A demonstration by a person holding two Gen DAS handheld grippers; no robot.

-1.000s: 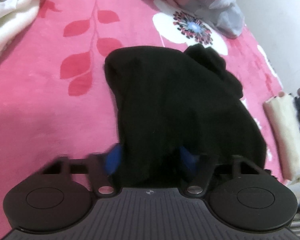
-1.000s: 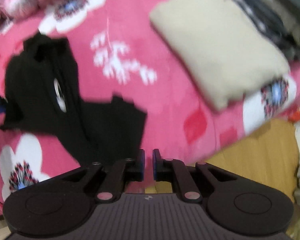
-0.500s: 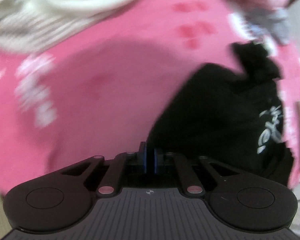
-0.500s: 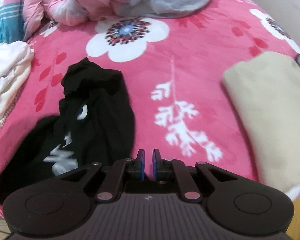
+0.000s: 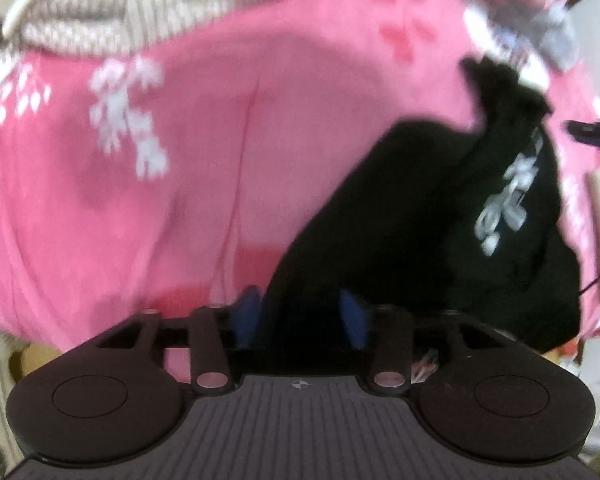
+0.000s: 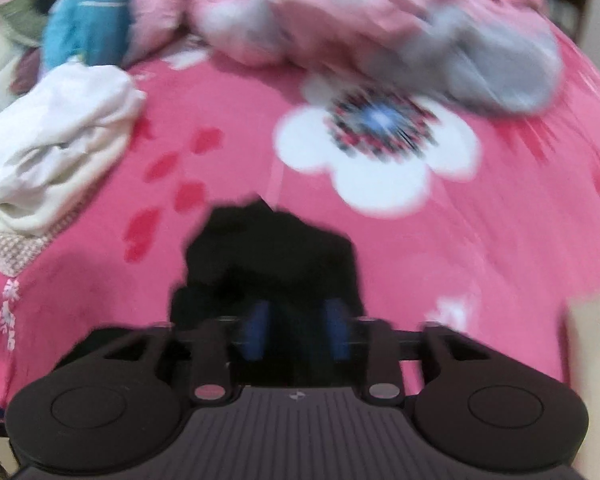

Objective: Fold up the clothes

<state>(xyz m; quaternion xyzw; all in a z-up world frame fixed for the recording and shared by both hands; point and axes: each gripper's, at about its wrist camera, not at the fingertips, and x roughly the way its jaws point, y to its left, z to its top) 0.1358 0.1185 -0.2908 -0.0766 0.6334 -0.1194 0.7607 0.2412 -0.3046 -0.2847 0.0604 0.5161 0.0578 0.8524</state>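
A black garment with a white print lies crumpled on the pink floral bedspread. My left gripper is open, its blue pads apart over the garment's near left edge. In the right wrist view the same black garment lies just ahead. My right gripper is open, its blue pads apart over the garment's near part. Both views are blurred by motion.
A white and knitted clothes pile lies at the far left; it also shows in the right wrist view. A pink and grey quilt heap lies at the back. A folded beige garment is at the right edge.
Both grippers were shut half a second ago and are now open. The right gripper has swung left over the black garment. The left view has shifted slightly closer to the garment's edge.
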